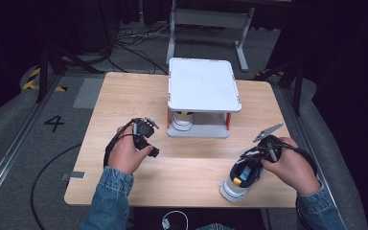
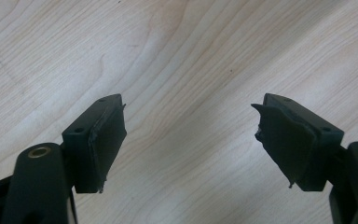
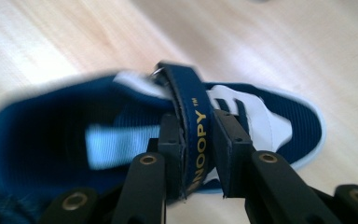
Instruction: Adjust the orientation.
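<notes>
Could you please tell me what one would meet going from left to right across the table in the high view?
The open black left gripper in the person's left hand → the white two-tier plastic rack → the blue and white strapped shoe → the black right gripper, clamped on the shoe's strap.

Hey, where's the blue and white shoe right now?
In the high view the shoe sits near the table's front right edge, under the right gripper. The right gripper view shows that gripper's jaws closed on its navy strap.
</notes>
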The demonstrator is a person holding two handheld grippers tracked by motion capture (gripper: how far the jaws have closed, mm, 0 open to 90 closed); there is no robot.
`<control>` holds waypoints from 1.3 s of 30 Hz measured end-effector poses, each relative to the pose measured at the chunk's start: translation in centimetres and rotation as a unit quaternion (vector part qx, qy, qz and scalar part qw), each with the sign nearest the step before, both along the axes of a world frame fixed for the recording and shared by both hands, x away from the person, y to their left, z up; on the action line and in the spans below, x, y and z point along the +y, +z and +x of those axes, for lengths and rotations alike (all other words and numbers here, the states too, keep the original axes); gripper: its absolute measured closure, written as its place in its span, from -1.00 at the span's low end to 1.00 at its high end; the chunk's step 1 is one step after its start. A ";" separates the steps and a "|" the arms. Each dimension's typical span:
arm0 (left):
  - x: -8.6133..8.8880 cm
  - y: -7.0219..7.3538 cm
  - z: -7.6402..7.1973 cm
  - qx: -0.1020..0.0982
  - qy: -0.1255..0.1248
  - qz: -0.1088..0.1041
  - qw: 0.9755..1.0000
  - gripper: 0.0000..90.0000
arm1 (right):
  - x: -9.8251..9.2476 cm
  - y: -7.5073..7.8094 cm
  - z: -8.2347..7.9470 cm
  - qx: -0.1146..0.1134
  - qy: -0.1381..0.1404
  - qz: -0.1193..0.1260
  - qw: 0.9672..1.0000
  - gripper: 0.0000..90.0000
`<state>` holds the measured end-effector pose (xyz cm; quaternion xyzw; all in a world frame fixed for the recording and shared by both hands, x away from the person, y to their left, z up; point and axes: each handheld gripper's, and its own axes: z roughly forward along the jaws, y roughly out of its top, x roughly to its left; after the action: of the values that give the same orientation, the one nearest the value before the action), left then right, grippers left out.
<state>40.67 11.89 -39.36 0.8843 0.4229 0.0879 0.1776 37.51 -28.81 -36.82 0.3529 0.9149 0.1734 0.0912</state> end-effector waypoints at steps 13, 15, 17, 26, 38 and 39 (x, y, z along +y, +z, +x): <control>1.4 0.0 -0.5 0.000 0.019 0.000 1.000 -0.47 | -3.0 -0.8 4.6 -0.070 0.011 0.017 0.997 0.34; 1.2 0.0 -0.3 0.000 0.017 0.002 1.000 -0.47 | -3.6 -0.1 3.8 -0.072 -0.005 0.053 0.996 0.30; 0.9 0.0 0.0 0.002 0.014 -0.001 1.000 -0.47 | -3.8 1.0 2.9 -0.068 -0.014 0.069 0.995 0.27; -0.5 0.2 0.9 0.001 -0.003 -0.003 1.000 -0.47 | -1.5 2.3 -1.6 -0.009 0.015 0.093 0.995 0.21; -0.9 0.2 1.1 0.004 -0.010 -0.005 1.000 -0.47 | 0.9 -1.7 -1.0 0.047 0.054 0.020 0.997 0.30; -0.9 0.2 1.1 0.003 -0.010 -0.005 1.000 -0.47 | 1.0 -1.8 -0.9 0.049 0.060 0.013 0.997 0.33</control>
<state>41.77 11.02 -39.12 0.8880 0.4147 0.0810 0.1817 36.61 -27.81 -38.65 0.3068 0.9354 0.1732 0.0312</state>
